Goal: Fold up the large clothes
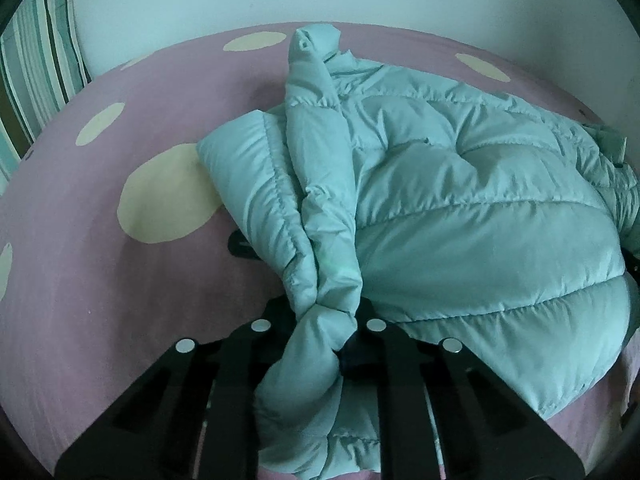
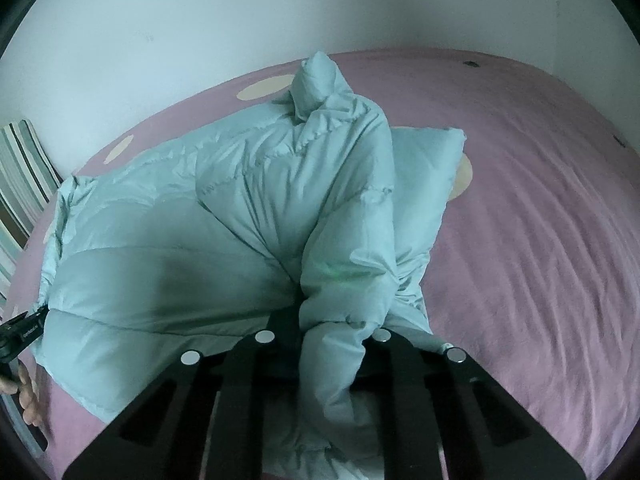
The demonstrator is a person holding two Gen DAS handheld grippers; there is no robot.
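While the puffer jacket (image 1: 460,184) sprawls ahead, both grippers' fingers (image 1: 372,332) (image 2: 380,344) pinch its bunched hem.

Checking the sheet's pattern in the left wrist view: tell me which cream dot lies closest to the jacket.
The big cream dot just left of the jacket; the jacket's edge overlaps it. The other dots sit apart, nearer the sheet's far and left edges.

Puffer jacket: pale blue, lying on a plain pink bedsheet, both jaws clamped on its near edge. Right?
Not quite: the bedsheet is not plain. It is pink with large cream dots, clearest in the left wrist view. The rest stands: the pale blue puffer jacket lies on it, with the left gripper and right gripper clamped on its near edge.
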